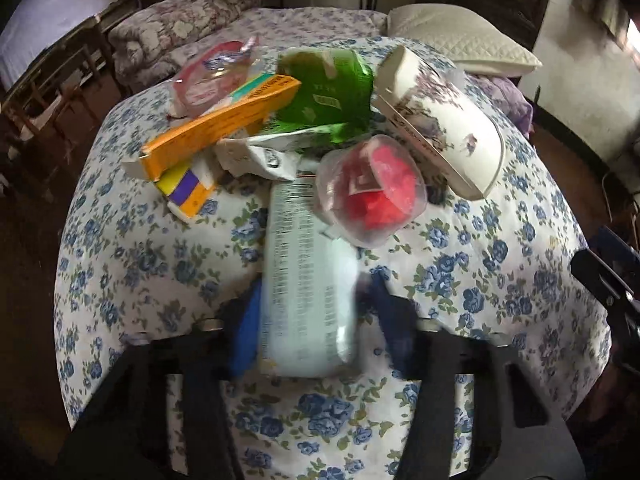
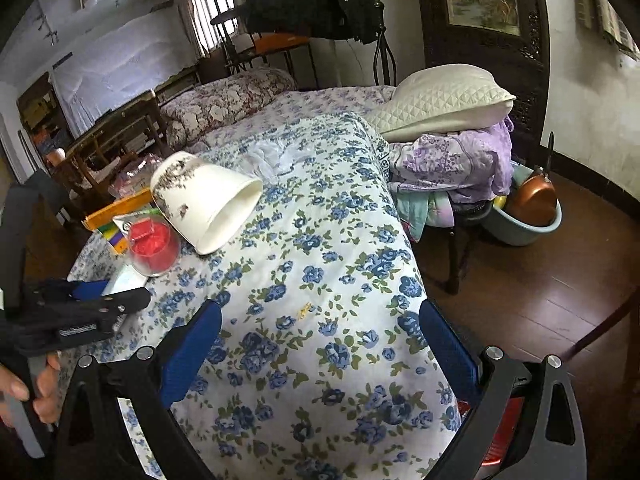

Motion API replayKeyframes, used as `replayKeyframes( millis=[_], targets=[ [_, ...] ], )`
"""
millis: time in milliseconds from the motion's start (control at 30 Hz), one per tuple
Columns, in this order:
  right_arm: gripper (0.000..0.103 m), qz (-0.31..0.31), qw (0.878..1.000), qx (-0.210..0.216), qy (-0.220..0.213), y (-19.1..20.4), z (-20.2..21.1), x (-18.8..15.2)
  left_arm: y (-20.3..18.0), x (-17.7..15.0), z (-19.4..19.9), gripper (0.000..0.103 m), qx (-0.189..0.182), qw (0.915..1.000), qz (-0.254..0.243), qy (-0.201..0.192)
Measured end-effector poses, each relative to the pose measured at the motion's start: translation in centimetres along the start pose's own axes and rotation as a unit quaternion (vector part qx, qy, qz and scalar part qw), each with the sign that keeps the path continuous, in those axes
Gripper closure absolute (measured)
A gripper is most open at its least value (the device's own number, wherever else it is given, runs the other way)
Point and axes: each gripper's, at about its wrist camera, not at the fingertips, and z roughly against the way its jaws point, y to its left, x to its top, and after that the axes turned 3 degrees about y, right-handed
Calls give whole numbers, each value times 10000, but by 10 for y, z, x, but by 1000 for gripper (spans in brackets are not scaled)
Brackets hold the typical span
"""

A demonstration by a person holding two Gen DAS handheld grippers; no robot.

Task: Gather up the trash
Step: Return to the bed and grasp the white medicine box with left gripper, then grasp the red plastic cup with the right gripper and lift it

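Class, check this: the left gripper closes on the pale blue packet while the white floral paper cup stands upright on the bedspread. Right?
Wrong on the cup. The white floral paper cup lies on its side, as the right wrist view shows. The left gripper does close on the pale blue packet.

Bed (image 2: 340, 240) with blue-flowered sheet; cream quilted pillow (image 2: 440, 98); dark wooden floor (image 2: 540, 292); carved dark cabinet (image 2: 484, 8); white walls (image 2: 592, 92); daylit window (image 2: 212, 12); wooden chairs (image 2: 116, 136).

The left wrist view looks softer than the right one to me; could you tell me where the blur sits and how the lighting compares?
Left wrist view: motion blur smears the pale blue packet and the left gripper fingers; the pile behind is sharper. Right wrist view: crisp throughout, right gripper sharp, daylight from the window, strong fisheye bending at the edges.
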Motion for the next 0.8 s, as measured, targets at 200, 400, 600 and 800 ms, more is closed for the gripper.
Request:
replayKeyframes(
  millis=[200, 400, 600, 800],
  targets=[
    [6, 225, 9996, 133, 51, 12, -3, -4, 14, 3, 44, 59, -366, 9968, 461, -538],
    [6, 506, 9969, 523, 312, 39, -11, -7, 19, 8, 87, 59, -433, 9886, 574, -1327],
    [6, 974, 9926, 625, 370, 80, -16, 5, 30, 12, 88, 59, -731, 9861, 783, -1267],
    [19, 1239, 9894, 549, 517, 104, -31, 14, 35, 11, 87, 59, -856, 9841, 974, -1212]
  ],
)
